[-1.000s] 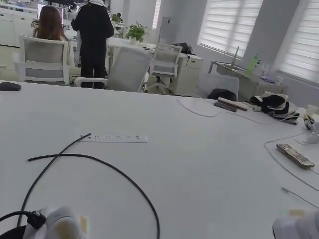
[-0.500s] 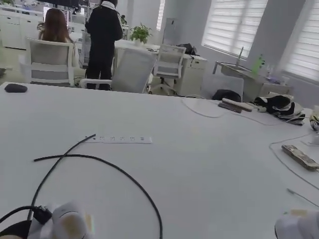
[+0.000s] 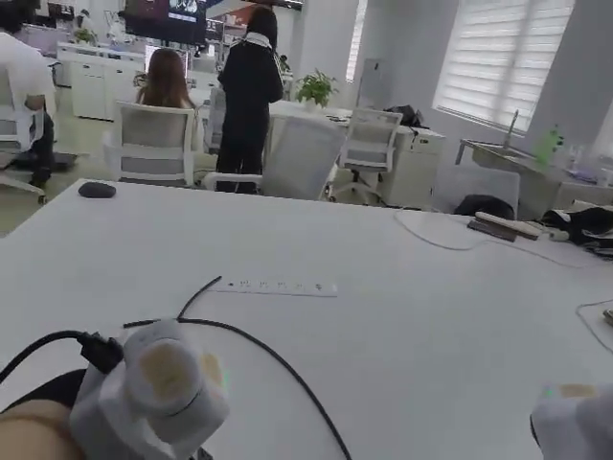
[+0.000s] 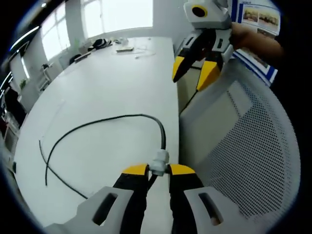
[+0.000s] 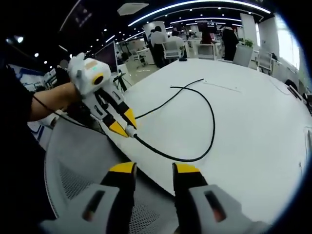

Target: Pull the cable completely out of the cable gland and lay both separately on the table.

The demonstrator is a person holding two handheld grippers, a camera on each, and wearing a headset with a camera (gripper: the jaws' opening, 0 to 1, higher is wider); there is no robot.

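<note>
In the left gripper view my left gripper [image 4: 158,169] is shut on a small white cable gland [image 4: 159,162] at the table's near edge. A black cable [image 4: 97,122] runs out of the gland and loops across the white table [image 4: 122,78]. The right gripper view shows the same grip [image 5: 125,128], the gland [image 5: 130,130] and the cable [image 5: 207,117] curving away. My right gripper [image 5: 152,169] is open and holds nothing, a short way from the gland; it also hangs open at the upper right of the left gripper view [image 4: 192,78]. The head view has the cable [image 3: 283,362] on the table.
A white power strip [image 3: 278,286] lies beyond the cable loop. A black mouse [image 3: 97,190] sits at the far left. A grey mesh chair back [image 4: 243,146] stands by the near edge under the grippers. Chairs and people [image 3: 247,96] are behind the far edge.
The head camera has swung left and up, shifting the scene right. My left gripper has risen higher and larger into the head view. The cable loop on the table lies as before.
</note>
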